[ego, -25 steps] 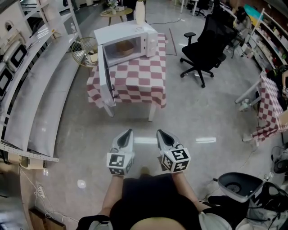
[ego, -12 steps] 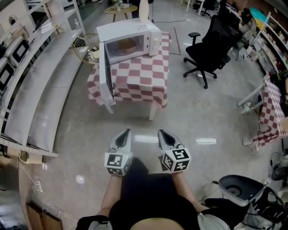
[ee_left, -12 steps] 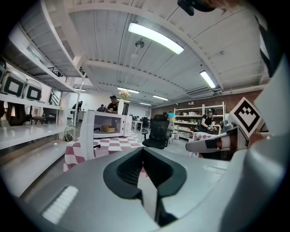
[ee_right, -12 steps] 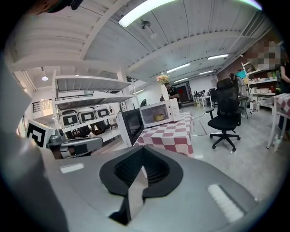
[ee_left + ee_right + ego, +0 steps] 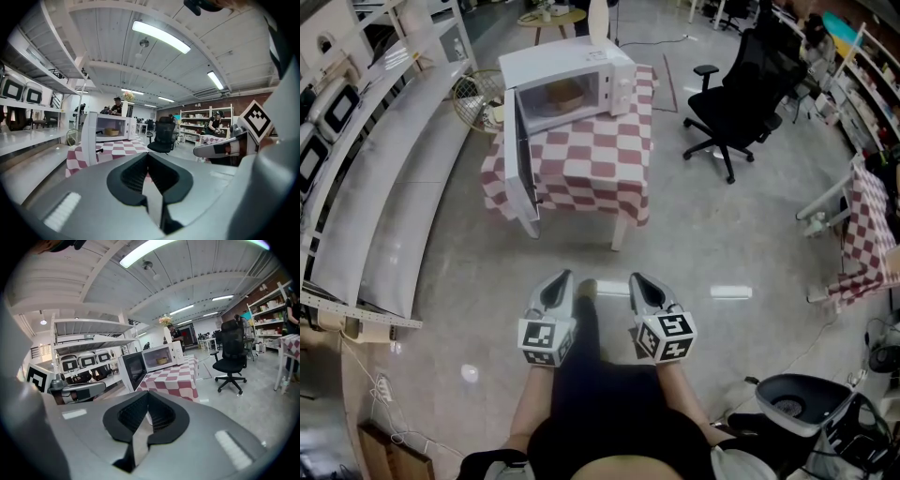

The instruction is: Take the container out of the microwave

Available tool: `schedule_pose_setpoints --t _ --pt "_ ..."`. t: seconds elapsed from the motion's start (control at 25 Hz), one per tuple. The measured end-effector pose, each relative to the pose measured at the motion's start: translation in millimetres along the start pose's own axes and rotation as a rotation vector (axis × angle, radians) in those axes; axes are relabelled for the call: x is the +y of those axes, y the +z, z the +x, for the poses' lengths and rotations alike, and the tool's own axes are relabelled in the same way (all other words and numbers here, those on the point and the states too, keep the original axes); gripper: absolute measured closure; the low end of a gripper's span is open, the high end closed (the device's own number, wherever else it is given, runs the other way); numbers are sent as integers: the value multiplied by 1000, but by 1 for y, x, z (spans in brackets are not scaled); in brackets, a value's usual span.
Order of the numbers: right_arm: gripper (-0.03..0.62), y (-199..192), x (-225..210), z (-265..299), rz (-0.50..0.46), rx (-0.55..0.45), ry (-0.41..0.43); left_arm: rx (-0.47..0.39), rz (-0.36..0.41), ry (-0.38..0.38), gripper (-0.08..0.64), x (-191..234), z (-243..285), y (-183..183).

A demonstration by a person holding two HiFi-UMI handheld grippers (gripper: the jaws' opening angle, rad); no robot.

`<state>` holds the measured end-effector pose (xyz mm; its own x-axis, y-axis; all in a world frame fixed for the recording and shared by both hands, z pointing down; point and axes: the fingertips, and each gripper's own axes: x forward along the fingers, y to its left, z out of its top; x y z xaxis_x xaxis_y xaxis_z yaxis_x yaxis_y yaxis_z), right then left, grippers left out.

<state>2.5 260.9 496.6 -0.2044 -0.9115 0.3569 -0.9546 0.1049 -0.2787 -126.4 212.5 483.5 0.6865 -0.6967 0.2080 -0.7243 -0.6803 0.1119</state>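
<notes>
Left gripper: jaws closed together, nothing between them. Right gripper: jaws likewise closed, pads meeting, empty. Both are held side by side, close to the person's body, low in the head view, pointing toward the table and well apart from it. Bare grey floor lies between the grippers and the table.

The table carries a red-and-white checked cloth hanging over its edges. The white microwave stands at its far end. The microwave door is swung fully open to the left and stands out past the table's left edge. The container, a tan, bowl-shaped item, sits inside the microwave cavity, visible through the opening; neither gripper touches it.

Surroundings: a black office chair on casters stands to the right of the table. A round wire fan stands on the floor left of the microwave. Long white shelving runs along the left side. A second checked cloth hangs at the right edge.
</notes>
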Motion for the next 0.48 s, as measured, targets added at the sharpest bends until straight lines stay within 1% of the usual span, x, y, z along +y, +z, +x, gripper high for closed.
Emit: schedule_pose_setpoints --t 0.32,0.48 --pt "591 12 -11 15 16 -18 -15 -12 7 -27 549 4 21 9" --pt "591 15 -17 26 15 -9 -19 -10 8 -32 549 8 34 11"
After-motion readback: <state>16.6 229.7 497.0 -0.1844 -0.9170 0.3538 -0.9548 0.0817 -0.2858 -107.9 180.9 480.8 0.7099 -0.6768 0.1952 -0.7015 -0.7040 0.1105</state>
